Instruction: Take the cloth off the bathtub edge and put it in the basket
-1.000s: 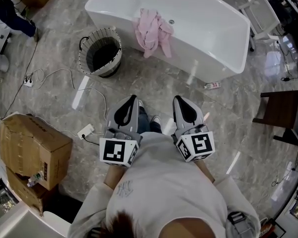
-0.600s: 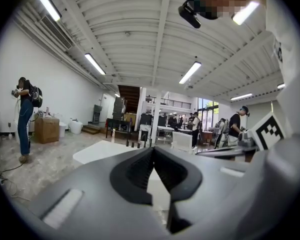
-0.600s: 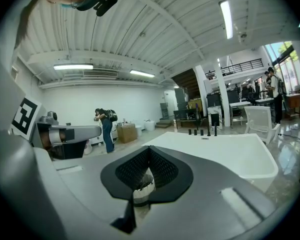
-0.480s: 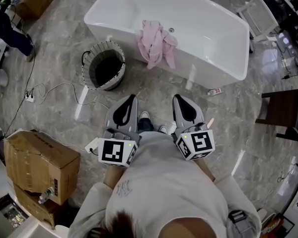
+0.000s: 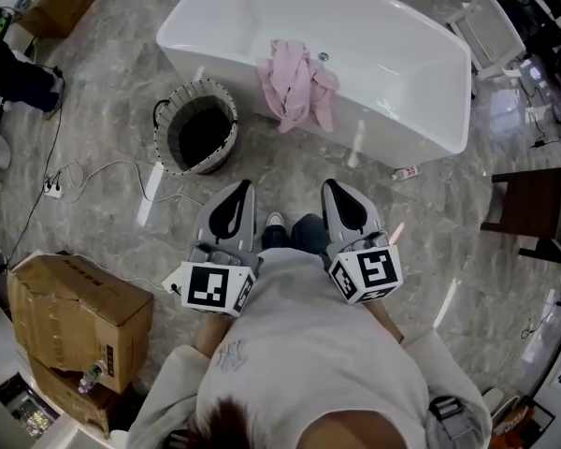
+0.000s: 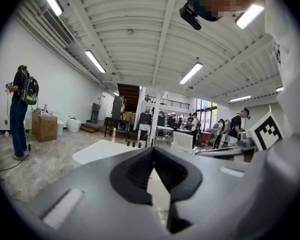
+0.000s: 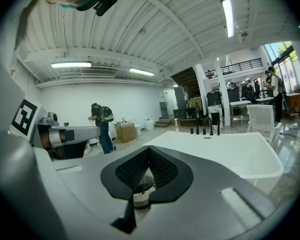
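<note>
**Head view.** Person stands on the marble floor, well short of the bathtub (image 5: 402, 124). Pink cloth (image 5: 297, 82) is draped over the tub's near edge, part inside, part hanging down the outer wall. Basket (image 5: 194, 164) sits on the floor just beside the tub's near wall, toward its left end; looks empty. Left claw (image 5: 243, 187) and right claw (image 5: 330, 186) are held side by side close to the body, pointing toward the tub, nothing in either.

**Left gripper view.** Left claw's jaws meet at the tips, nothing btwn. Tub's white rim shows beyond; cloth not seen here.

**Right gripper view.** Right claw's jaws likewise pressed together, empty. Tub w/ black taps at its far rim lies ahead. A woven bit shows below the jaws, prob. the basket.

**Step in hand, as judged:** approach only; no reach begun.
- Close on the tub first and spread one claw's jaws before arriving.
- Come down on the bunched top of the cloth at the tub edge, not the hanging tails. Bite a thick fold so the whole lot lifts.
- Raise it clear of the rim before swinging to the basket; trailing ends could drag.
- Let go low over the basket's mouth.
</note>
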Demonstrator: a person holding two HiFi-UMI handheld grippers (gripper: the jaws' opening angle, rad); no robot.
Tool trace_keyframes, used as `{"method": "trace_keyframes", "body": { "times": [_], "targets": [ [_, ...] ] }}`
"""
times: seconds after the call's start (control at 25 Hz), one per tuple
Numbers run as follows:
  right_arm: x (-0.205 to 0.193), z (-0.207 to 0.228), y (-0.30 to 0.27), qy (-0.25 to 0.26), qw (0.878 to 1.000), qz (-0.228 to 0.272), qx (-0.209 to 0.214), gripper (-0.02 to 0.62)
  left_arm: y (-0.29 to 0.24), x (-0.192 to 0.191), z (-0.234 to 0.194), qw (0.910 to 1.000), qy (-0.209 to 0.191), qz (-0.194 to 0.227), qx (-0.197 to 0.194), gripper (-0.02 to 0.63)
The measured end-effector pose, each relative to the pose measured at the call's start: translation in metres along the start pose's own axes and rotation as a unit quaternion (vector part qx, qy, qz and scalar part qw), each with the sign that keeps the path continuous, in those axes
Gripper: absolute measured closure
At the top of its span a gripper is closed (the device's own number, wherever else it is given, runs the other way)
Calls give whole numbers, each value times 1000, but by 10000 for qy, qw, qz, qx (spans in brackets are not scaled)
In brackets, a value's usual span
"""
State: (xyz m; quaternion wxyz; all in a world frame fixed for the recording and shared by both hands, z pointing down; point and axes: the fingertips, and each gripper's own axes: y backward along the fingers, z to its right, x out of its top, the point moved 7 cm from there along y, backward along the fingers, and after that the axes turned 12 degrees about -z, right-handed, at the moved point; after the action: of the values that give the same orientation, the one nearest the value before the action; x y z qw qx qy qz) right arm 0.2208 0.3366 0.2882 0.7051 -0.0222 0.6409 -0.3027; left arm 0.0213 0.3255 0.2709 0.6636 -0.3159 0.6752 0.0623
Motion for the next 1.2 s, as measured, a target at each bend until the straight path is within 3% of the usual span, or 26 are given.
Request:
{"method": "trace_keyframes", "body": {
  "times": [0.4,1.2],
  "targets": [
    [3,25,-14,-98,9997,-190,-105,597,-28,4,-1,9998,113,-111,-75,558],
    [58,142,-87,45,9993,-262,273,597,-142,54,-11,9973,235,77,690,558]
  ]
}}
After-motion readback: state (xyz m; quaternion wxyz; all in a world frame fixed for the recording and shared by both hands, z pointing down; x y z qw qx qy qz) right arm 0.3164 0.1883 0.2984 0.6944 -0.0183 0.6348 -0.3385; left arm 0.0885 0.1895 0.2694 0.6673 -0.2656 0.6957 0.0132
